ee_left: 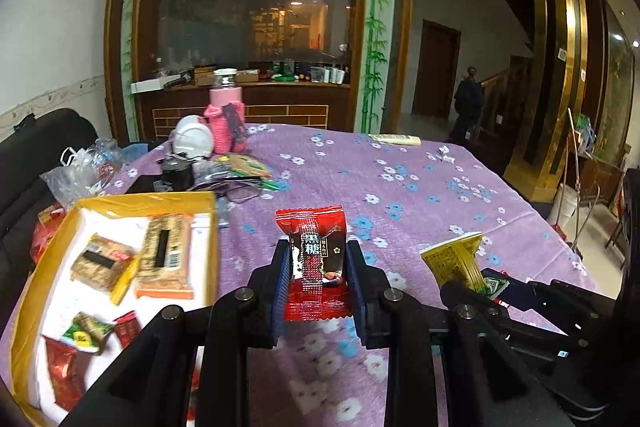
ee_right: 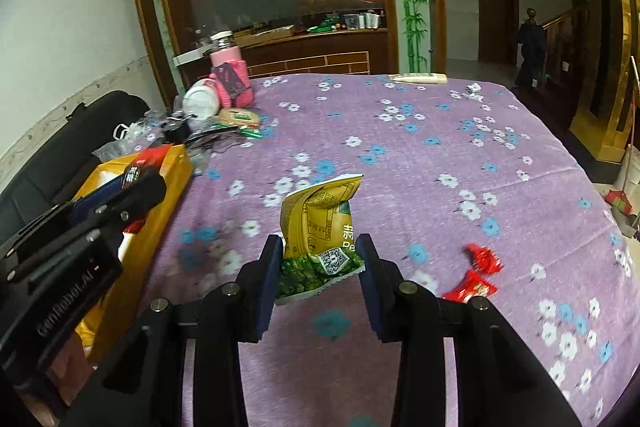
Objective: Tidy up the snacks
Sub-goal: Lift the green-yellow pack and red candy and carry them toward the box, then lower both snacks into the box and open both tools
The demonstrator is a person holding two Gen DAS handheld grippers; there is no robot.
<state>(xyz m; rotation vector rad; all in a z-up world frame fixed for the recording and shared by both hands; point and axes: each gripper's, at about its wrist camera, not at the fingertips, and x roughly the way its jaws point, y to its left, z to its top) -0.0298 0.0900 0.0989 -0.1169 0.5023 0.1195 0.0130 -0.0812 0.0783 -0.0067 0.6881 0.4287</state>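
The left claw [ee_left: 316,279], clamped on a red packet [ee_left: 314,263], had the box [ee_left: 120,201] on its left; the right claw [ee_right: 320,267] pinched a yellow packet [ee_right: 320,223].

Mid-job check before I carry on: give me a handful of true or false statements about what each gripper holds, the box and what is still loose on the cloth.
1. The left gripper is shut on a red brown-sugar candy packet. True.
2. The right gripper is open with nothing between its fingers. False: it is shut on a yellow and green snack pouch.
3. The yellow box already holds several snacks. True.
4. The yellow box lies to the right of both grippers. False: it lies to their left.
5. No snack remains loose on the purple floral tablecloth. False: red wrapped candies lie on it, to the right of the right gripper.
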